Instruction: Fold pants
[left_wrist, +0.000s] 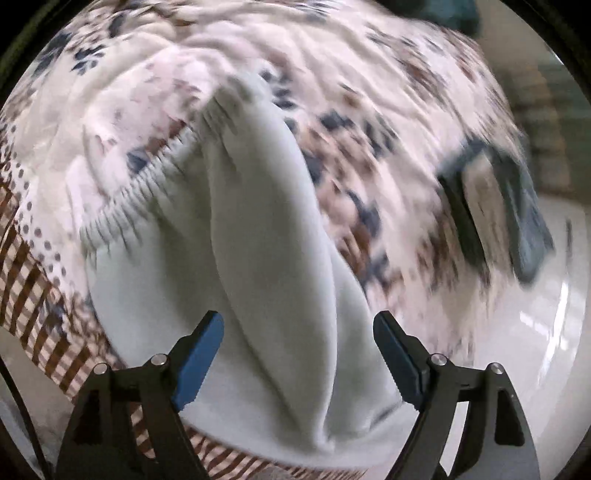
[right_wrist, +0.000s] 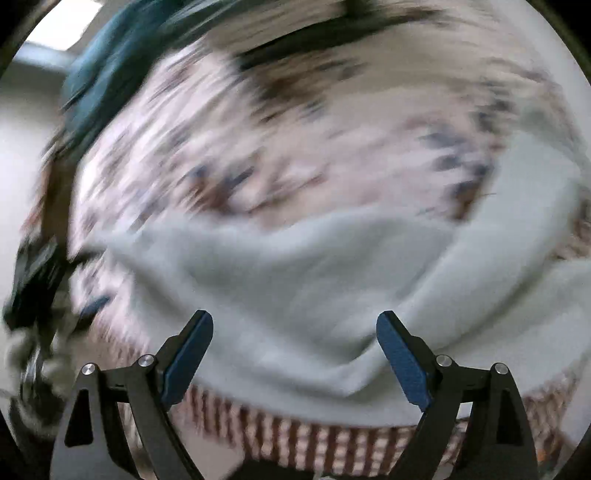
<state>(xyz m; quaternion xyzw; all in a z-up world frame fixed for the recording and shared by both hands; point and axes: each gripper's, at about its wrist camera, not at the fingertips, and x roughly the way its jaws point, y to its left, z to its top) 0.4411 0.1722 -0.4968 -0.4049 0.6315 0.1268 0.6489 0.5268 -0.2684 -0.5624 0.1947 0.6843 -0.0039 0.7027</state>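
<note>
1. Left wrist view: the left claw stands wide open at the bottom of the frame, its blue pads clear of the cloth, gripping nothing. The pants lie on a bed under a flower-printed bedsheet, running from the lower middle of the frame up toward the centre. They are pale mint-grey, soft and fleecy, with a ribbed elastic waistband bunched at centre left. One long ridge of cloth rises up the middle, so a lengthwise fold seems to be laid already, though loosely and not flat.

2. Still in this view, a dark, blurred object sits at right on the sheet; I cannot tell what it is. A brown-checked border edges the bedding at lower left.

3. Right wrist view: the right claw is likewise spread open and empty, low in the frame. The picture is badly smeared. The pants fill the lower centre and right as a rumpled band with a deep crease, above the checked border.

4. Judgement: the task looks partway done. Smoothing and at least one crosswise fold appear to remain.
</note>
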